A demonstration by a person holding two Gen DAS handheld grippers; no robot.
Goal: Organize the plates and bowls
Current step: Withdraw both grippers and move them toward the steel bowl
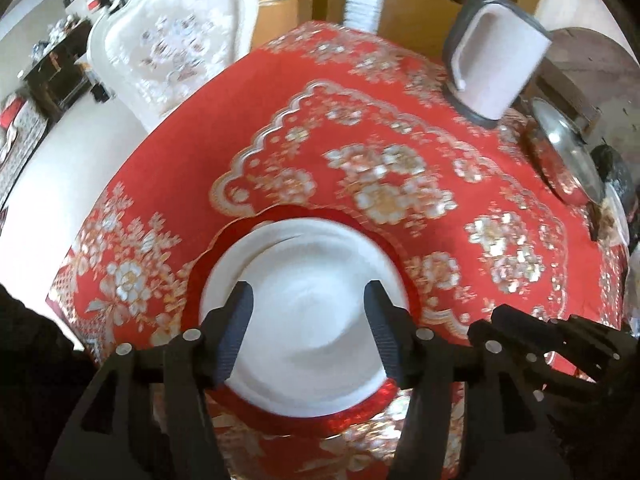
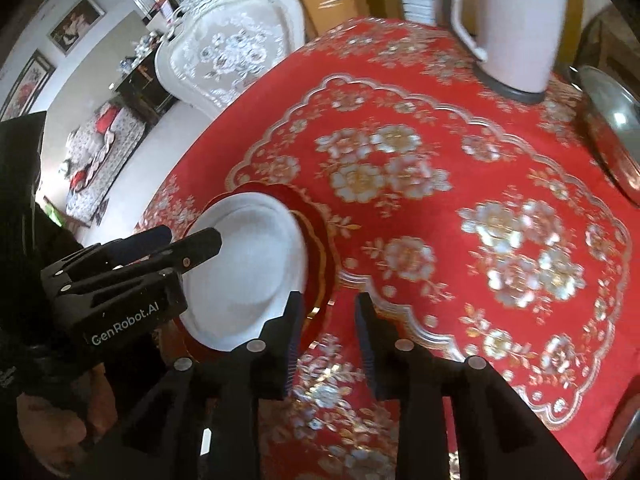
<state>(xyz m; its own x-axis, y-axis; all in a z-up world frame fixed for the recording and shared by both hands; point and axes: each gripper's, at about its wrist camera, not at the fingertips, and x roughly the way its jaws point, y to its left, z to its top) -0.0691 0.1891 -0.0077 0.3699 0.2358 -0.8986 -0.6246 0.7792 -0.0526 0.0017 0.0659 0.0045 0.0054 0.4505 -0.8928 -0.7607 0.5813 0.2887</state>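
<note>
1. On the red floral tablecloth (image 1: 400,128), near the table's front-left edge, a white plate (image 1: 304,280) is seen resting on a larger red plate (image 1: 384,396) with a scalloped, gold-trimmed rim.
2. Above the white plate, the left gripper (image 1: 308,300) is held with its jaws spread wide; nothing is clasped between the dark ribbed pads (image 1: 240,320), and whether they touch the plate's surface cannot be told.
3. From the right wrist view, the left gripper (image 2: 192,242) is shown reaching over the near-left part of the white plate (image 2: 248,264), and a gloved hand (image 2: 52,380) is seen behind it.
4. At the right edge of the stacked plates, the right gripper (image 2: 328,304) is held partly spread and empty, its left finger placed just by the rim of the red plate (image 2: 320,264), its right finger over the cloth.
5. At the far right of the table, a pale electric kettle (image 2: 516,24) on a grey base is seen upright, and a metal lid (image 2: 616,132) lies just beside it.
6. Beyond the table, a white ornate chair (image 2: 228,52) is seen.
</note>
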